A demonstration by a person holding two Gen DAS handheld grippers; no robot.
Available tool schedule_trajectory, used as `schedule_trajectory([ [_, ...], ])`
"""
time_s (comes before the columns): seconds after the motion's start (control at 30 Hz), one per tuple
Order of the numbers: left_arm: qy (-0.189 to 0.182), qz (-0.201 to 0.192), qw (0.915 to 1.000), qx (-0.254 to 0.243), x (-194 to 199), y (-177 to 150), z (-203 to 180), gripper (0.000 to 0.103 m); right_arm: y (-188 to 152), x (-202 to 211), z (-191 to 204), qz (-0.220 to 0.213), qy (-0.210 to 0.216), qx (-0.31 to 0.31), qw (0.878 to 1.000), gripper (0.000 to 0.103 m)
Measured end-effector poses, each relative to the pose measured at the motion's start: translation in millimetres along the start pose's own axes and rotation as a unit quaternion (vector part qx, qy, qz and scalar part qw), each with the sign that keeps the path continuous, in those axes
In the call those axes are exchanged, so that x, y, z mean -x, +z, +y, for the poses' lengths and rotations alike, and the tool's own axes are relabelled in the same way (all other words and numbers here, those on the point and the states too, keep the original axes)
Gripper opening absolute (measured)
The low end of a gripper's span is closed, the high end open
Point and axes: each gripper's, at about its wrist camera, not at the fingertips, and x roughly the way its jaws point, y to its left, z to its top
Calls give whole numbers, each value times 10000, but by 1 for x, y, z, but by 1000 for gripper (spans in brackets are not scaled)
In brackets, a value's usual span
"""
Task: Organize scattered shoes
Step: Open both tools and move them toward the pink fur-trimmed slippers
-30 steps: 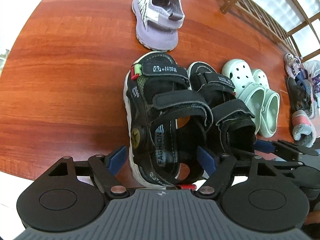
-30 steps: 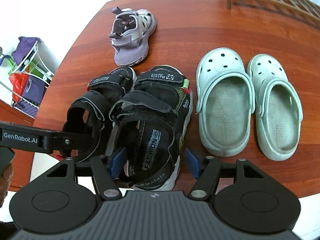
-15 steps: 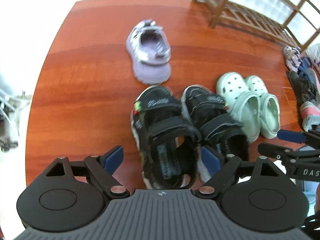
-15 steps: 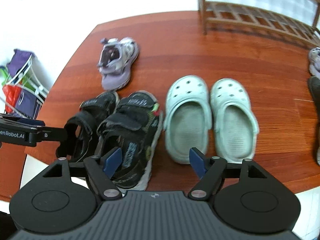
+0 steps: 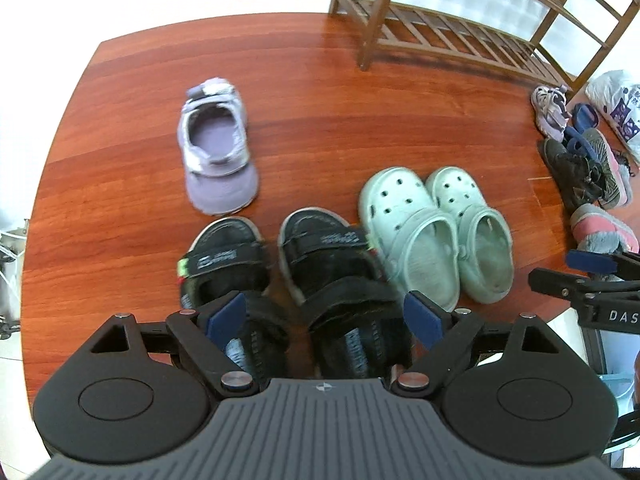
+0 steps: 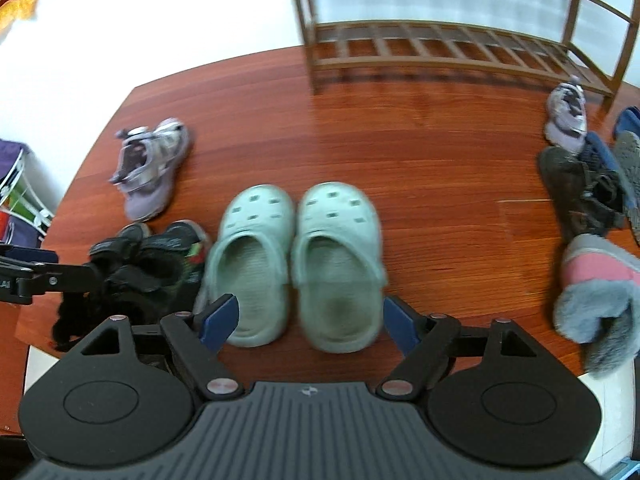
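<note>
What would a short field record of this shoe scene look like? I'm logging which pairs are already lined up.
surface: wooden floor
paired: black sandals, side by side; mint clogs, side by side
unpaired: lilac shoe, alone beyond the sandals
pile: mixed shoes at the right edge
rack: wooden shoe rack, shelves bare where visible
left tongs: open, holding nothing
right tongs: opening, holding nothing

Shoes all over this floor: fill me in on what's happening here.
A person with a gripper in each hand is tidying shoes. The black sandals and mint clogs stand paired, side by side. The left gripper is open and holds nothing; the right gripper is opening, also free. A lone purple shoe and a pile of shoes near the wooden rack remain unsorted.
</note>
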Motion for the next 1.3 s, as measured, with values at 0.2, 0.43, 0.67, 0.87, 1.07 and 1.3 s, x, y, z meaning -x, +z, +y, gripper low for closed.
schedule_trajectory([
  [0.2,-12,-8,10000,46,-11,16,-33,87,15,6,-52,-22,-188,-18,9998,86],
  [0.43,-106,-41,9999,-66,-27,37,-85,87,32,13,-110,-38,-375,-93,9992,86],
  [0.67,-253,-80,9986,-452,-44,57,-154,87,47,21,-173,-91,-593,-271,9978,86],
  [0.87,-412,-35,9961,-778,-66,70,-218,87,49,27,-231,-51,-776,-308,9965,86],
  [1.07,-689,140,9896,-1258,-92,73,-275,87,41,30,-274,148,-898,-72,9958,87],
  [1.3,-1038,491,9729,-2007,-124,65,-325,87,21,37,-317,319,-1085,-282,9932,87],
])
